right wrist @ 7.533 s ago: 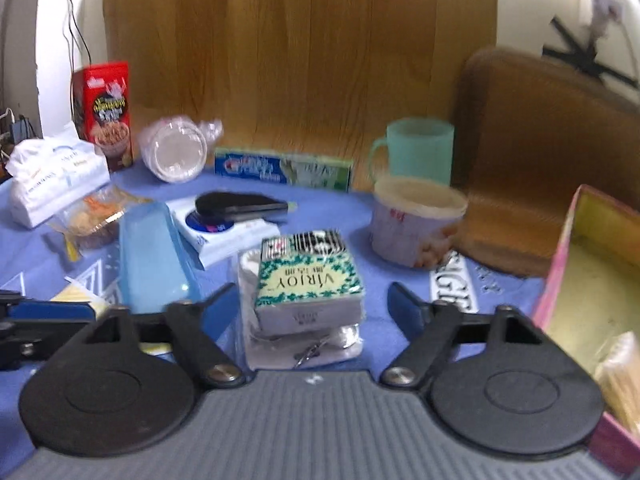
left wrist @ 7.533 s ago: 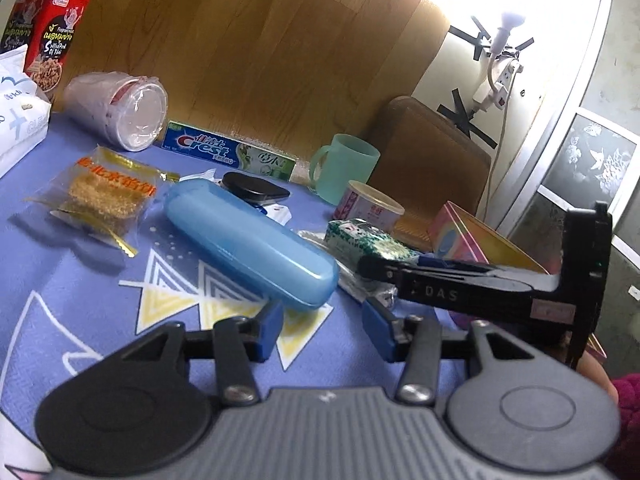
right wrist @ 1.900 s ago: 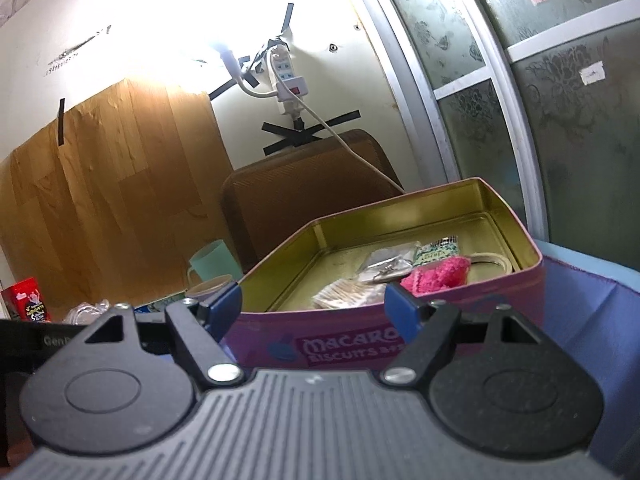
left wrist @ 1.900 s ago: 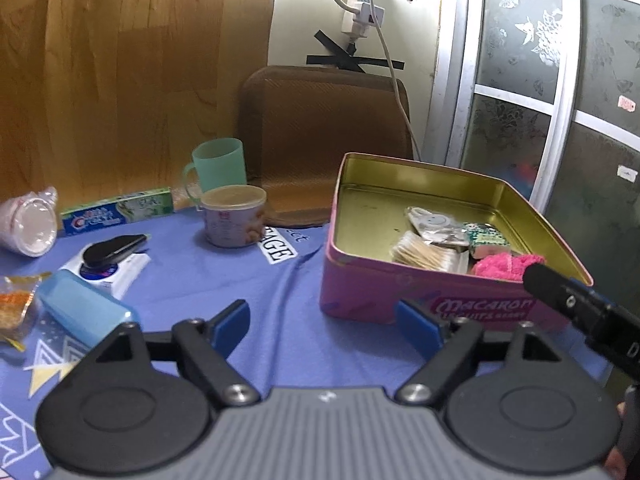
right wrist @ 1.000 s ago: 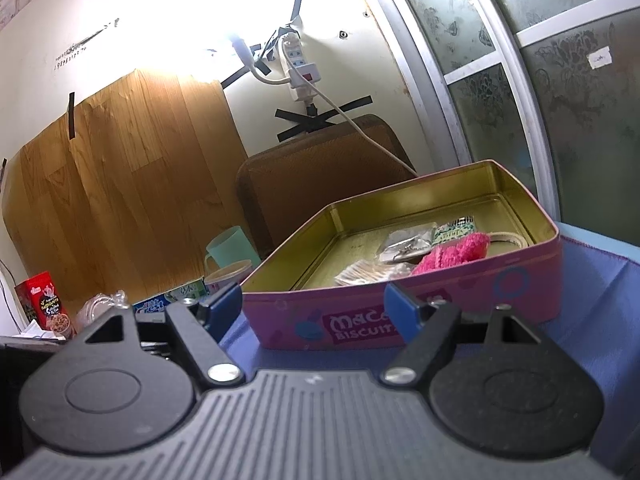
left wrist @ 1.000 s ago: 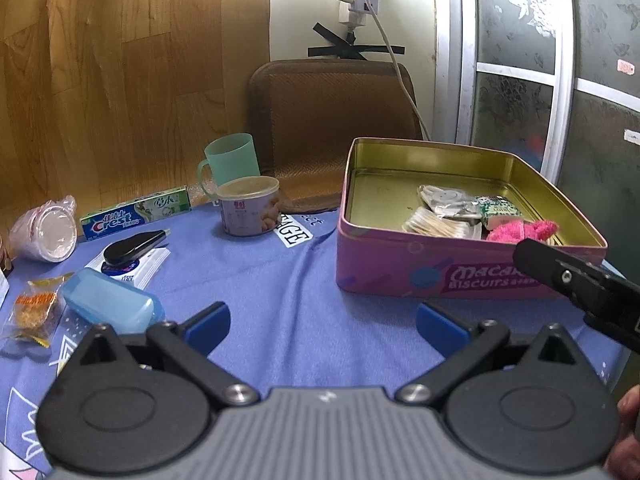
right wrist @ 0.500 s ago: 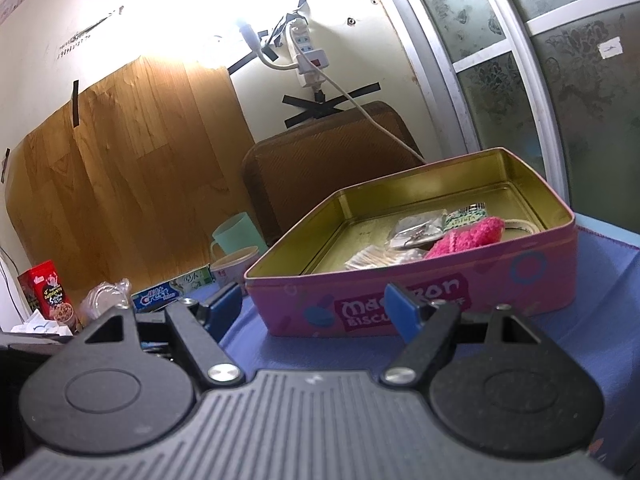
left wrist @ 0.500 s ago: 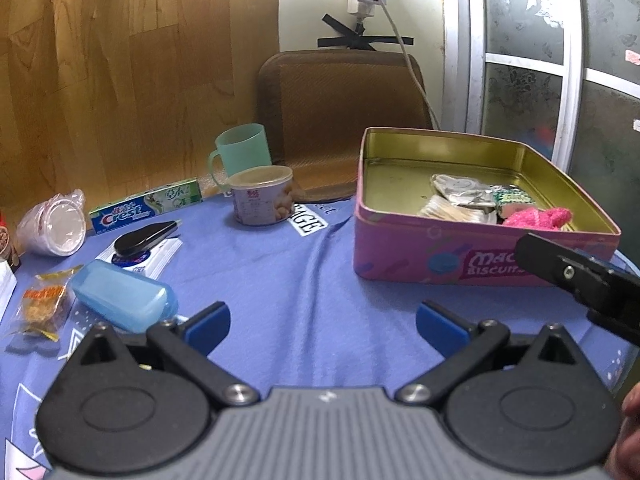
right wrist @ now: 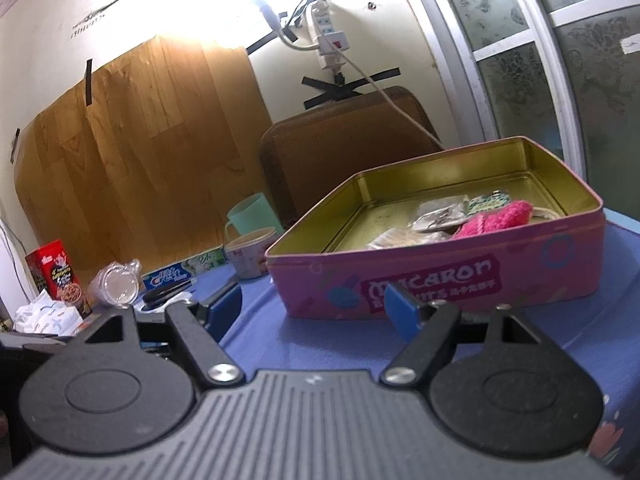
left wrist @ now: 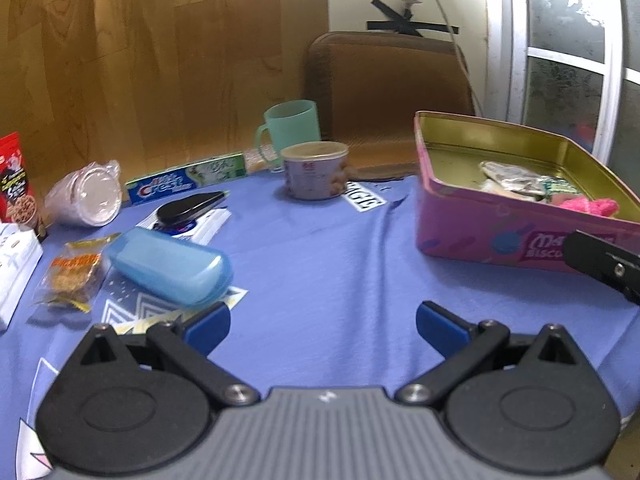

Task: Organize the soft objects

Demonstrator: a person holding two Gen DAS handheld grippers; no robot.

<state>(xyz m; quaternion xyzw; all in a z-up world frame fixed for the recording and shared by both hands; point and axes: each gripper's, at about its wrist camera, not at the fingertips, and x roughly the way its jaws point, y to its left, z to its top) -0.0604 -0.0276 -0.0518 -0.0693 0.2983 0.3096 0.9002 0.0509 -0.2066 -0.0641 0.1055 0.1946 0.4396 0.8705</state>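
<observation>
A pink biscuit tin stands open on the blue cloth at the right; it also shows in the right wrist view. Inside lie a pink fluffy item, a green tissue pack, a clear packet and a pale bundle. My left gripper is open and empty, low over the cloth's middle. My right gripper is open and empty in front of the tin. A white tissue pack lies at the far left.
On the left of the cloth lie a blue case, a snack packet, a black item on a white packet, a toothpaste box, a plastic cup stack and a red box. A green mug and a tub stand behind.
The green tissue pack and clear packet have gone from the cloth into the tin. Both grippers have drawn back from the tin; the left view has swung left over the cloth.
</observation>
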